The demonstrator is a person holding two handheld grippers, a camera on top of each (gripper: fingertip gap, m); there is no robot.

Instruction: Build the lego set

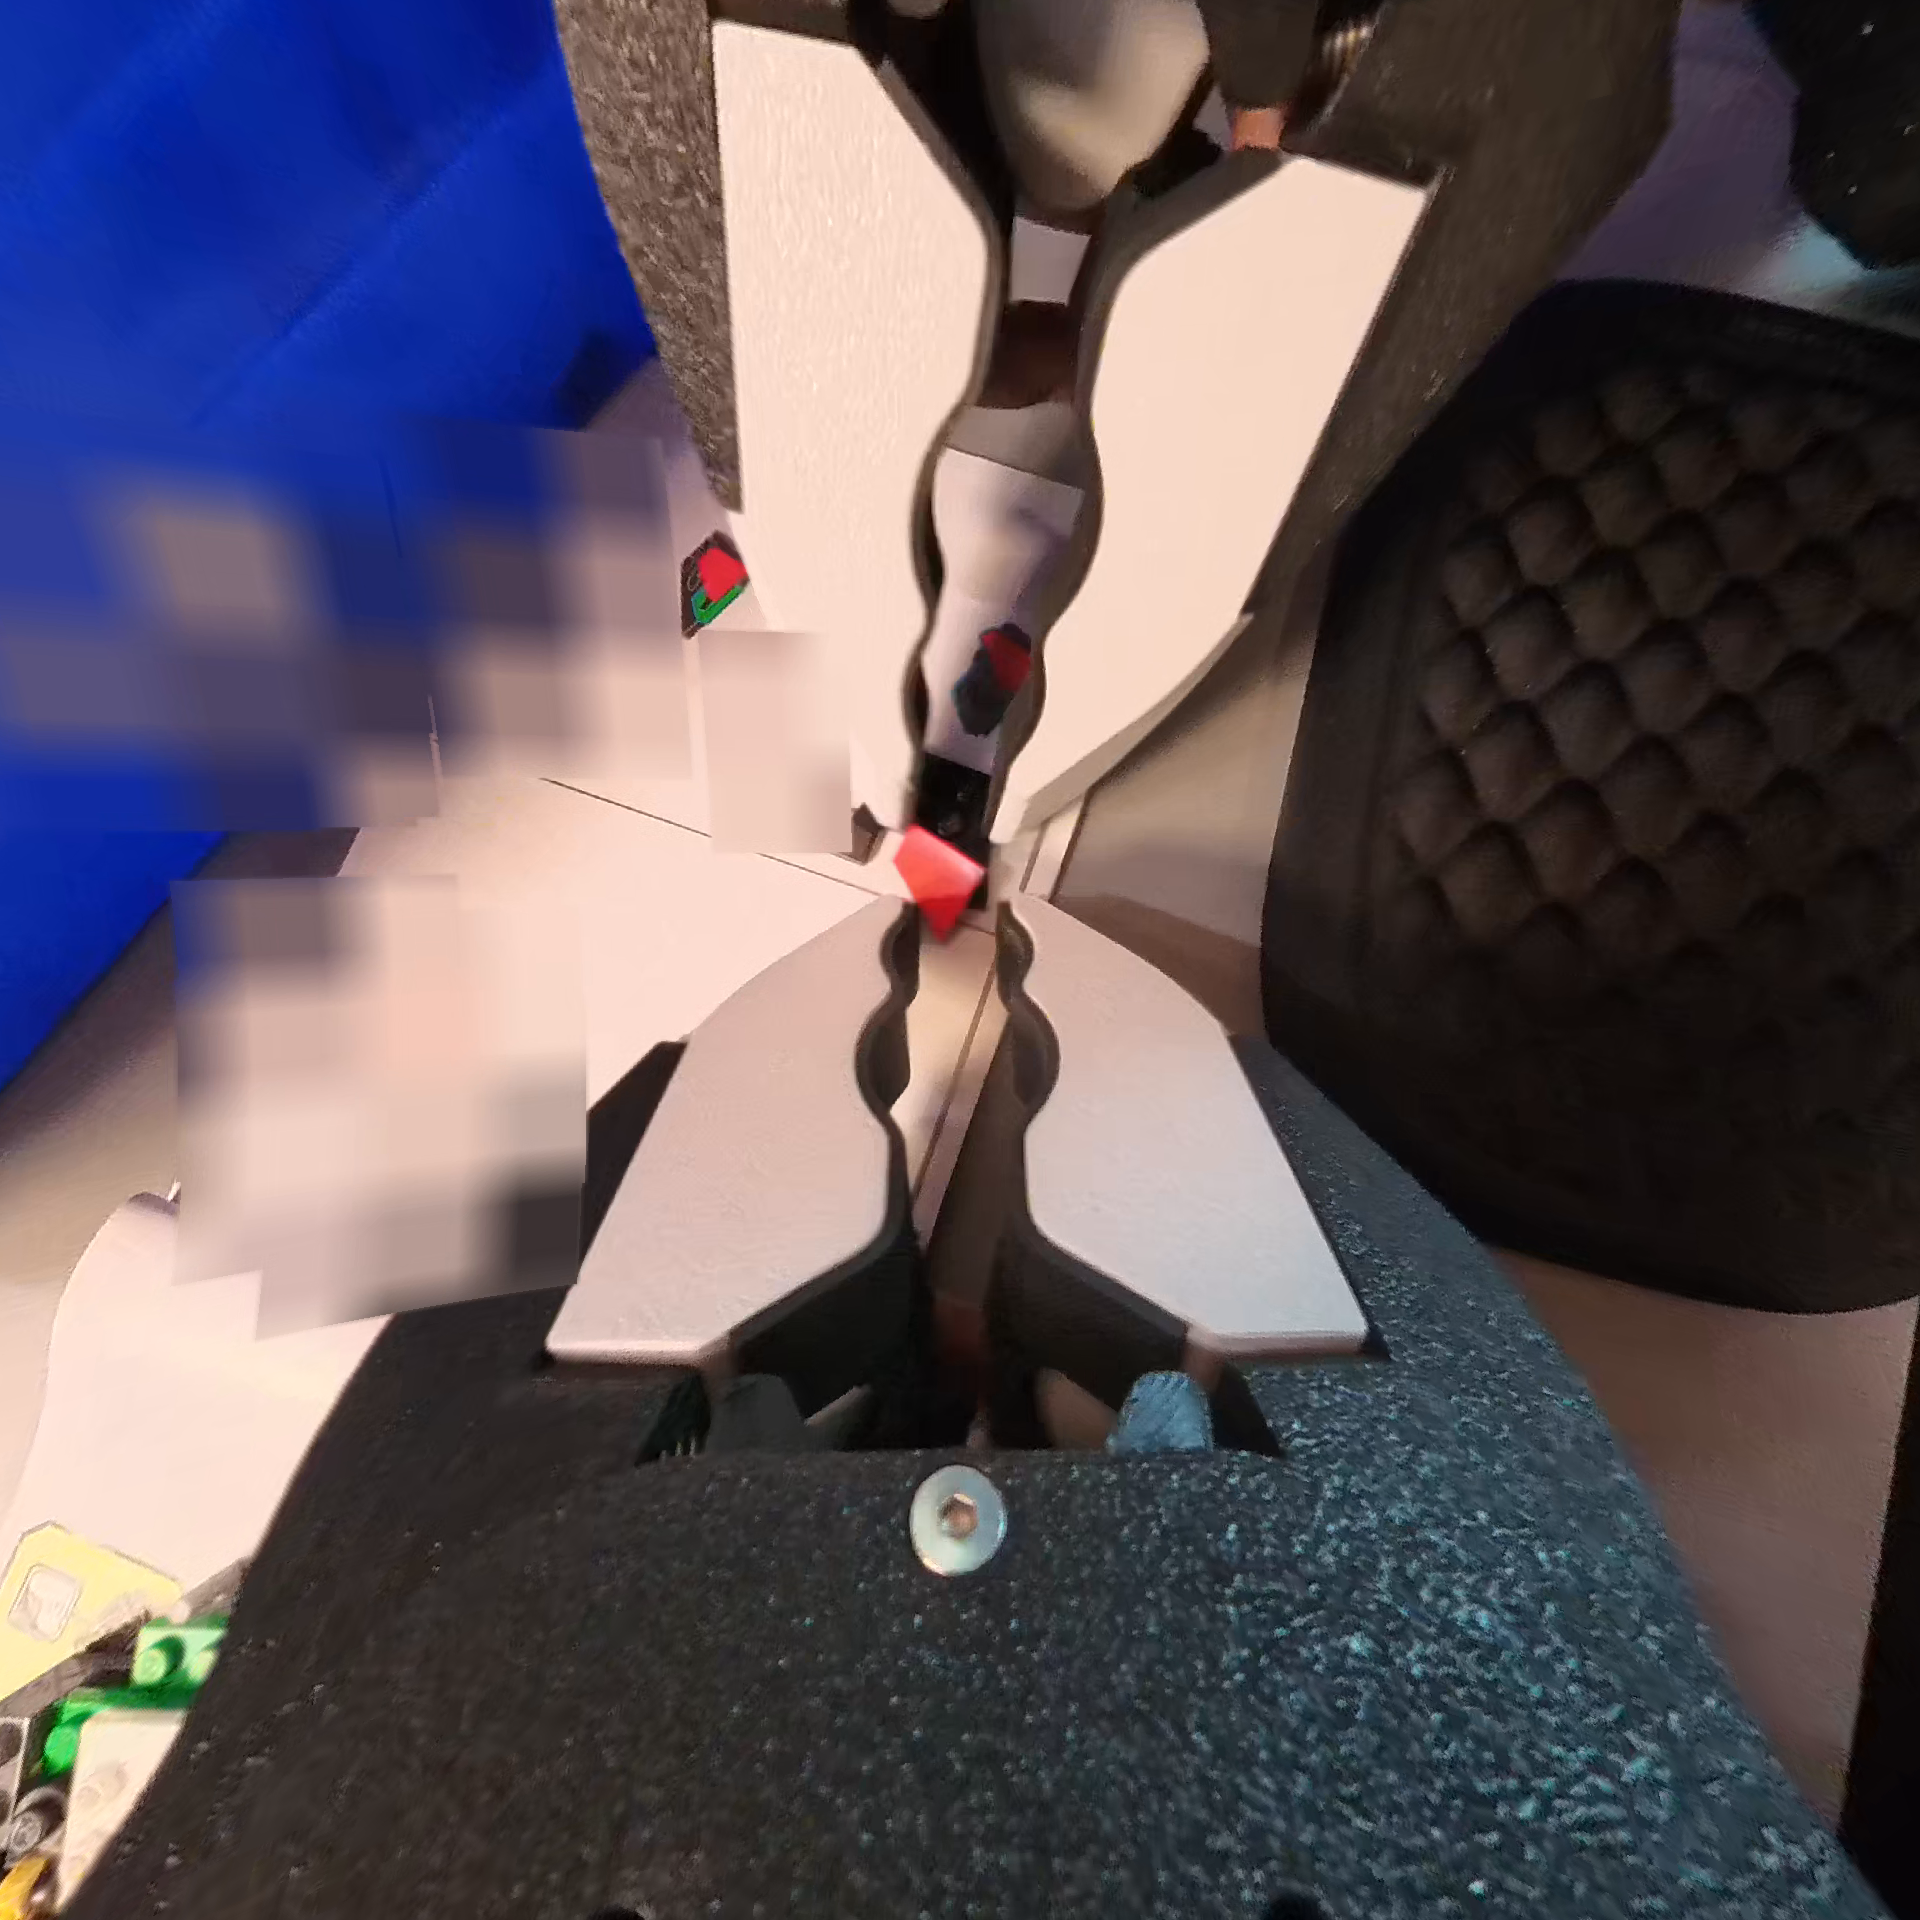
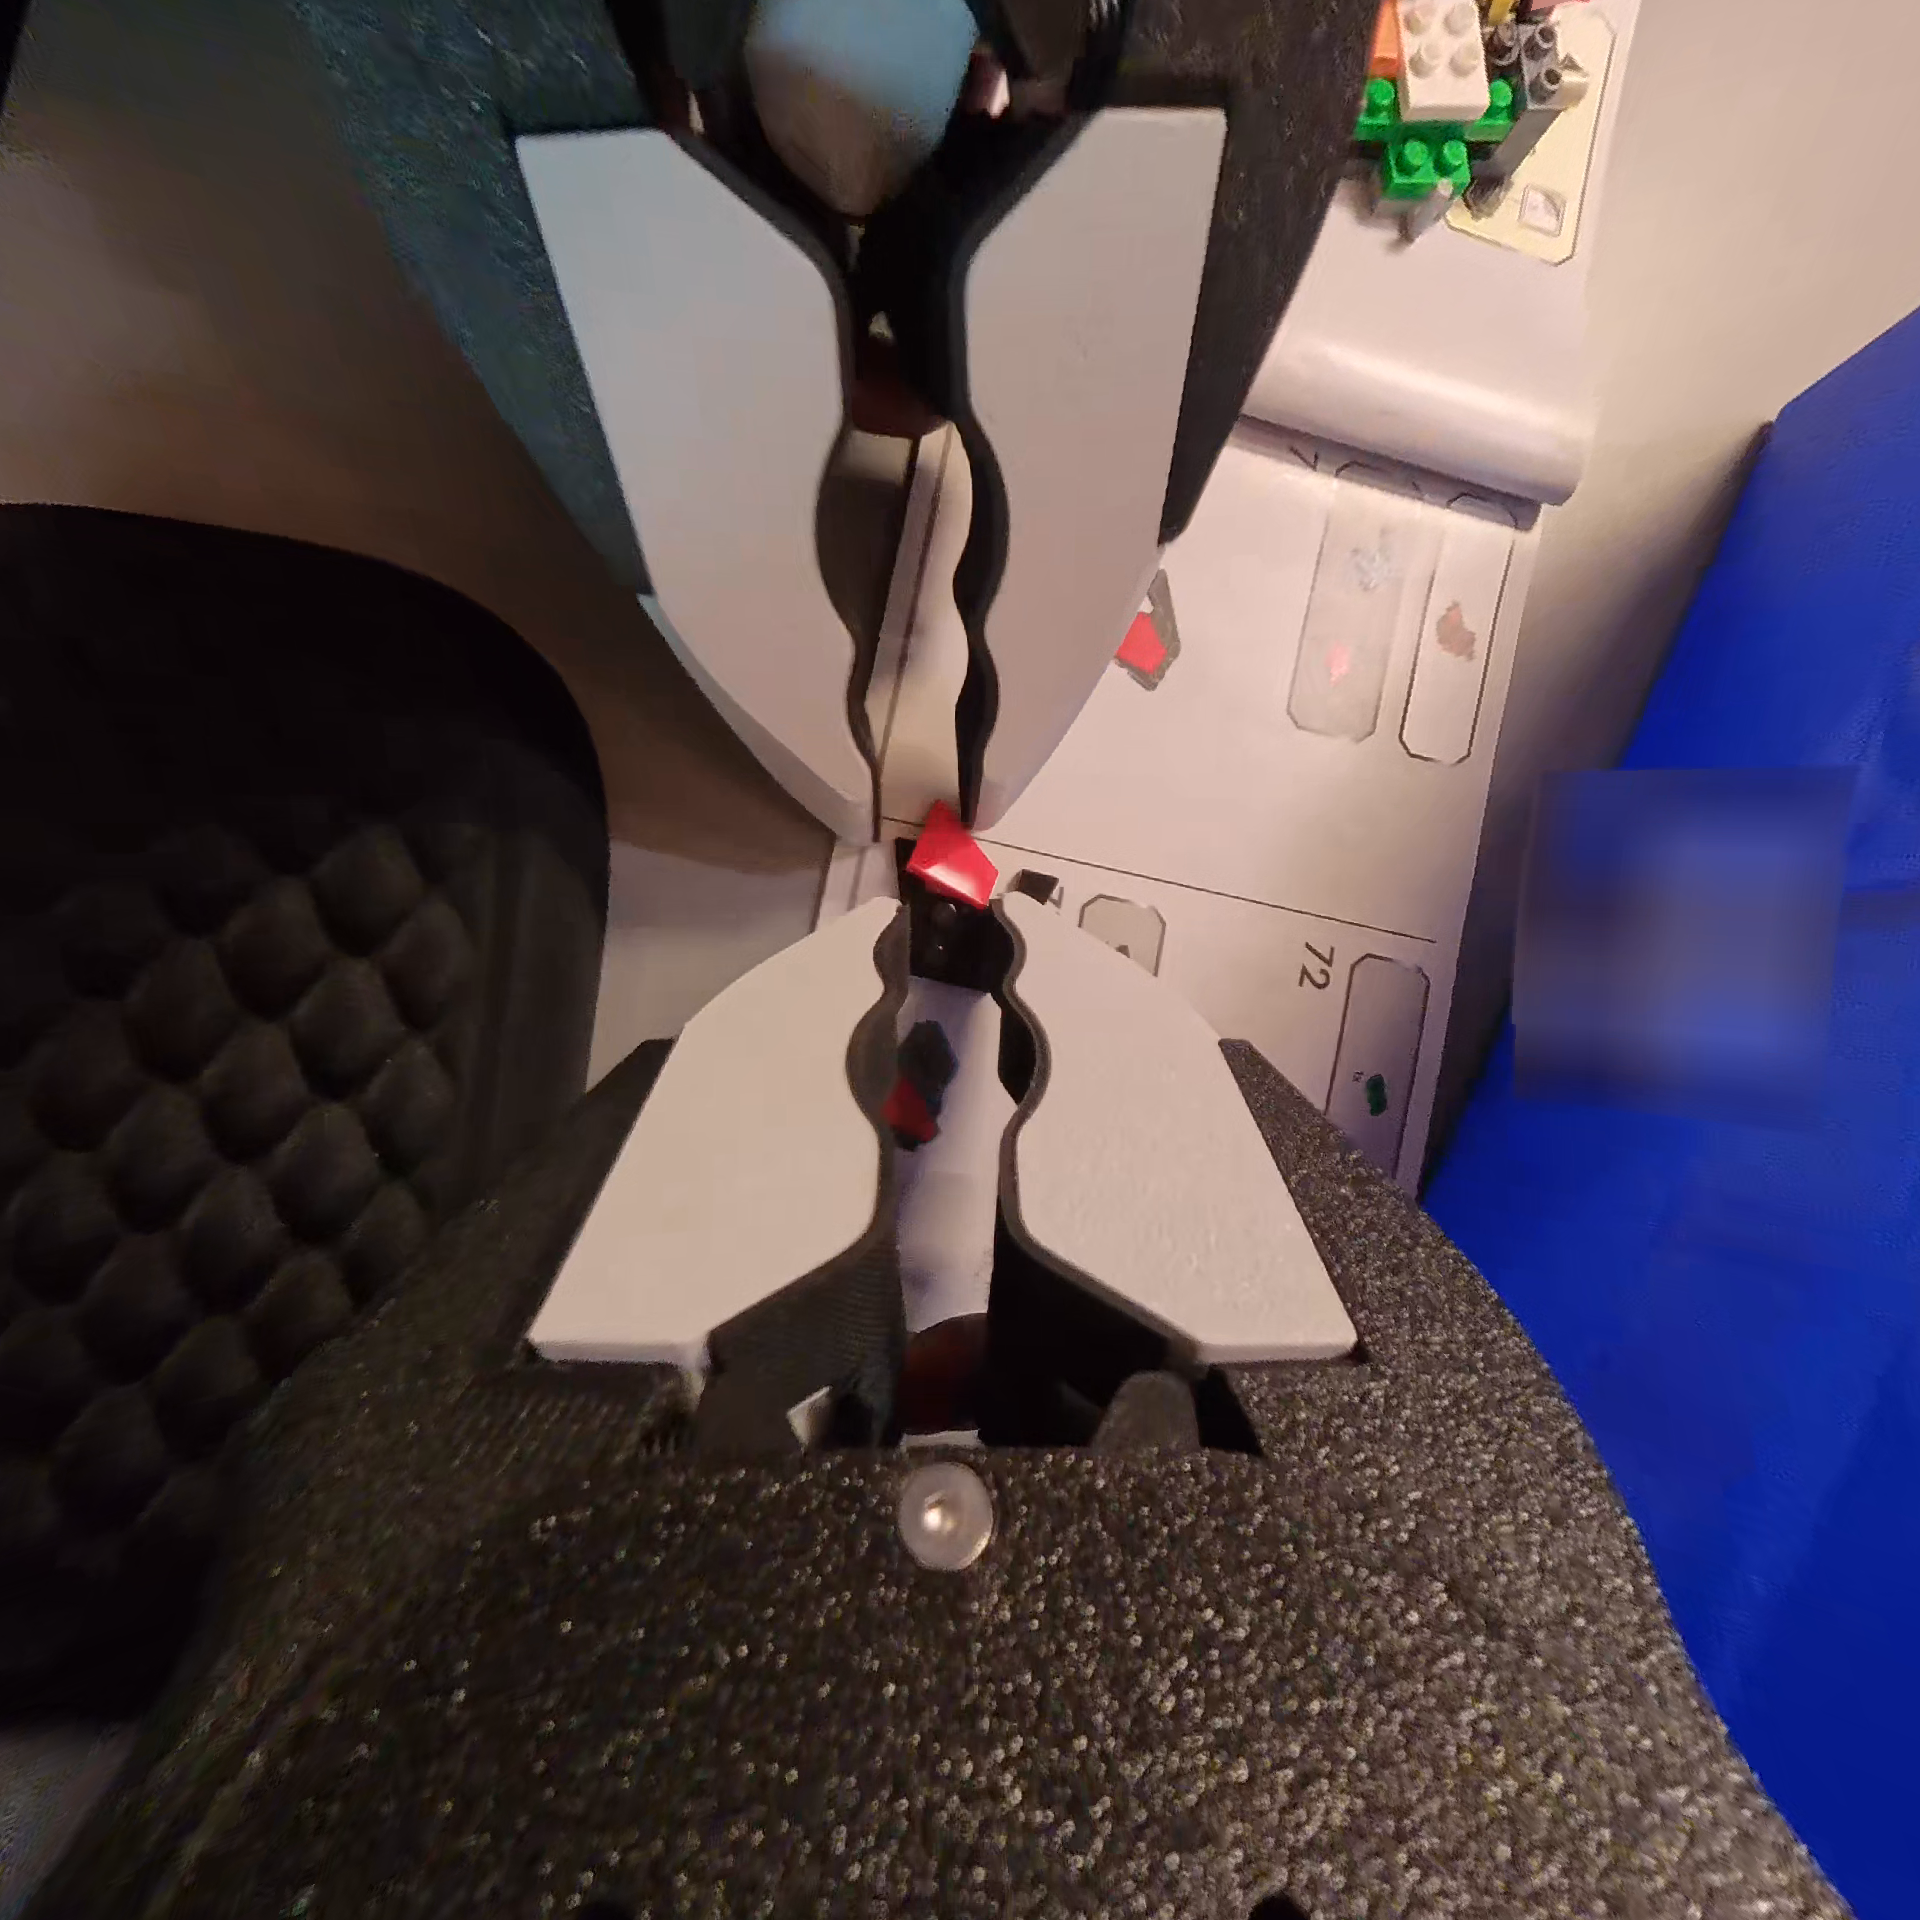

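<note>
My two grippers face each other, tip to tip, above an open instruction booklet (image 2: 1257, 831). My left gripper (image 1: 954, 914) is shut on a small red sloped piece (image 1: 940, 878), held at its very tips. My right gripper (image 2: 948, 916) is shut on a small black piece (image 2: 943, 943). The red piece (image 2: 948, 860) touches the end of the black piece (image 1: 951, 805). In the left wrist view the right gripper (image 1: 958, 828) comes down from the top. In the right wrist view the left gripper (image 2: 925, 821) comes down from the top.
A pile of loose bricks, green, white and grey, lies at the booklet's edge (image 1: 156, 1662) and also shows in the right wrist view (image 2: 1444, 94). A blue surface (image 1: 260, 260) stands on one side. A black quilted cushion (image 1: 1621, 779) lies on the other. The tips of both grippers are at nearly the same place.
</note>
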